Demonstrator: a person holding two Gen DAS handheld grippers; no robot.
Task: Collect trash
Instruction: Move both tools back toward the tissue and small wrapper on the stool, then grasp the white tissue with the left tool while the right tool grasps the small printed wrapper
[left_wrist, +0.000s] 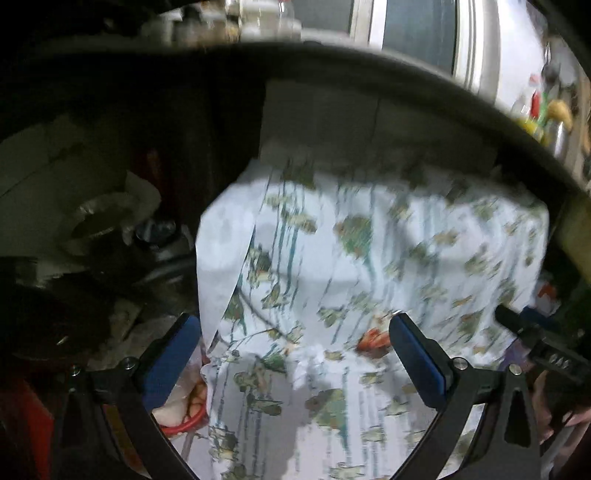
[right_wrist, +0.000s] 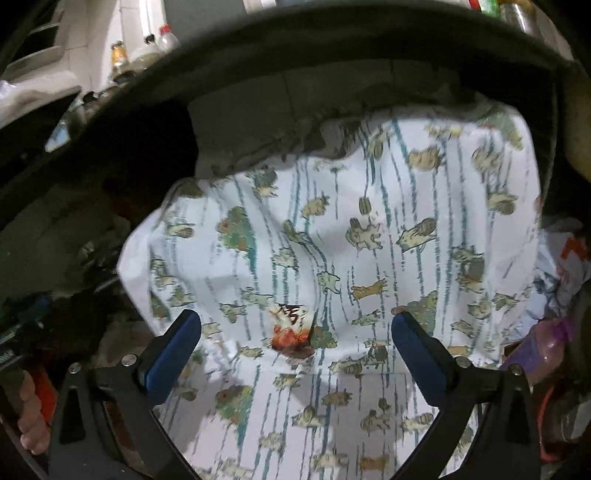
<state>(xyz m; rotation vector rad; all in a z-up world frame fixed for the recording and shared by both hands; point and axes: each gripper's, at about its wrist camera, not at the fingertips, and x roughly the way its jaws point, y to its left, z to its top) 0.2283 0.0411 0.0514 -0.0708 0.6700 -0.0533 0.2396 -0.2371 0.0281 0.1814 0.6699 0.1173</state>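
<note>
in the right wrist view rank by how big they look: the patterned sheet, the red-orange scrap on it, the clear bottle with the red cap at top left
1. patterned sheet, by far
2. red-orange scrap and clear bottle look alike; the bottle stands farther off, so no ranking.

A white plastic sheet printed with small animals and thin teal stripes (right_wrist: 369, 240) is draped over a bulky, hidden support, sagging in soft folds. Directly on it, near its middle, lies a small crumpled scrap of orange-red and white trash (right_wrist: 291, 334). The far edge of the sheet sits in shadow under a dark curved rim (right_wrist: 332, 33).
</note>
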